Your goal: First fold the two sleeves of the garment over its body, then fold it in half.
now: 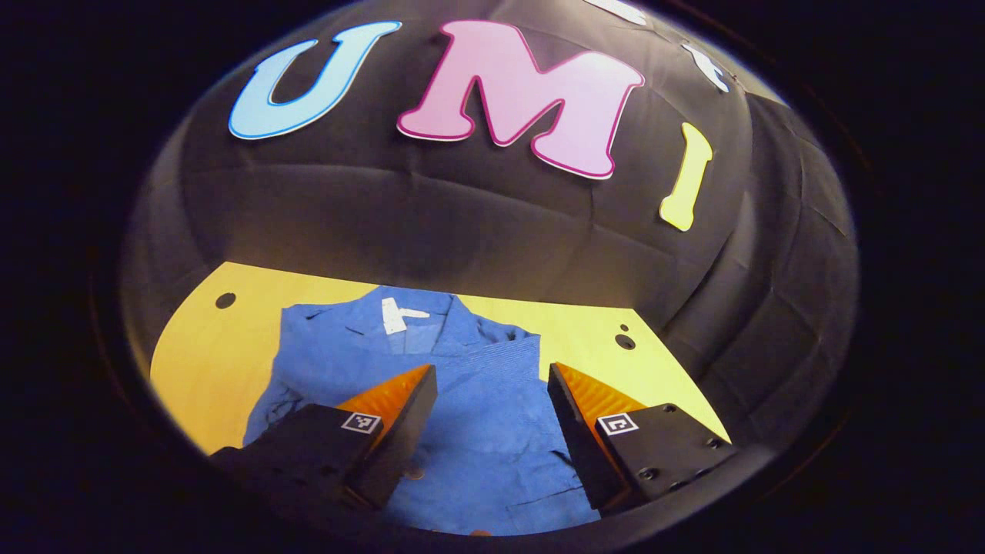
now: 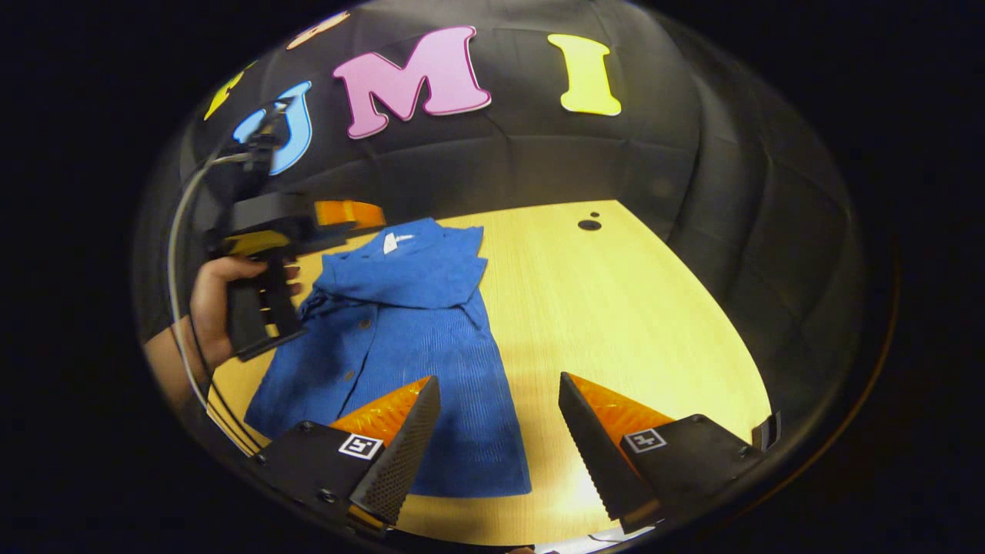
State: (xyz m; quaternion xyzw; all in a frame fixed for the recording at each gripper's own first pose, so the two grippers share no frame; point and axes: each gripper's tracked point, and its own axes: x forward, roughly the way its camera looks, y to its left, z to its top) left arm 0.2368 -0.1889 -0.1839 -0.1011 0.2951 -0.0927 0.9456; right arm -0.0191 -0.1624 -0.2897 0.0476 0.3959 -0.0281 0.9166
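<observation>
Shirt (image 2: pixel 400 338) laid flat on table (image 2: pixel 631 308), collar toward far wall; sleeves seen folded across body, so half-fold judged pending. Left gripper (image 1: pixel 492 388) held above shirt middle, jaws spread, nothing grasped. Right gripper (image 2: pixel 500 400) held over near hem corner, jaws spread, nothing grasped; position judged ready for hem pickup. Right gripper view adds hand (image 2: pixel 212 304) holding left gripper, full shirt outline. Left gripper view adds collar label (image 1: pixel 396 314), chest pocket.

Left claw (image 1: pixel 492 385): fingers spread apart, nothing between them. Right claw (image 2: pixel 499 396): fingers likewise spread, nothing gripped. In the right gripper view, a hand (image 2: pixel 212 304) grips the left claw's handle.
</observation>
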